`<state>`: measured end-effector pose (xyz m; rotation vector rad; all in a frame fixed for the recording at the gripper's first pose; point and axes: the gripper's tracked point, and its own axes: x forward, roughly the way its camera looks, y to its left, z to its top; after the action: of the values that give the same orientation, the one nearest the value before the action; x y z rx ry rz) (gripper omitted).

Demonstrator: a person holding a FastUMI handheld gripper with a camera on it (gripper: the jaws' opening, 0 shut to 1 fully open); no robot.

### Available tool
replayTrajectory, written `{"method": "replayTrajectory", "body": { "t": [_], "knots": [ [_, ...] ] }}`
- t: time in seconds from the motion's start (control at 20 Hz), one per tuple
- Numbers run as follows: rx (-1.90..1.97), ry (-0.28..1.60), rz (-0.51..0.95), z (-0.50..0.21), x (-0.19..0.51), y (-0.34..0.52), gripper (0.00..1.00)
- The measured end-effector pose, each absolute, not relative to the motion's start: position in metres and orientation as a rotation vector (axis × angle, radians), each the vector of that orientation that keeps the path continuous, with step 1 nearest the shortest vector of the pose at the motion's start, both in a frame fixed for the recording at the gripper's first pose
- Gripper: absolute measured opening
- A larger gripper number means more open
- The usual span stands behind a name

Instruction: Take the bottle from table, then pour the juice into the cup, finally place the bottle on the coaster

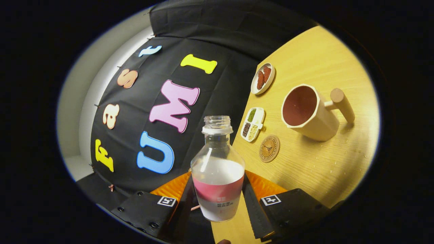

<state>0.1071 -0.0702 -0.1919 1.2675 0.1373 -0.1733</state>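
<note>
A: With the view rolled, what's the gripper (218, 196) doing?
B: Both fingers clamped on the bottle (217, 171), uncapped, lifted off the table (315, 162). Cup (309, 112) and coaster (269, 148) sit beyond it.

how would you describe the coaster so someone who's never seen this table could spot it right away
Start at the light wooden table and find the big cream mug with a wooden peg handle. Beside its base, toward the clear plastic bottle gripped between the gripper fingers, lies the coaster. It is a flat round brown wooden disc with an engraved emblem, unlike the white snack dishes nearby.
</note>
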Motion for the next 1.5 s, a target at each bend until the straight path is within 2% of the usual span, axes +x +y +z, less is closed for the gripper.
{"method": "replayTrajectory", "body": {
  "t": [0.55, 1.5],
  "knots": [
    [1.501, 0.08, -0.296, -0.205, 0.121, -0.105, 0.75],
    [1.731, 0.05, -0.392, -0.226, 0.122, -0.115, 0.75]
  ]
}}
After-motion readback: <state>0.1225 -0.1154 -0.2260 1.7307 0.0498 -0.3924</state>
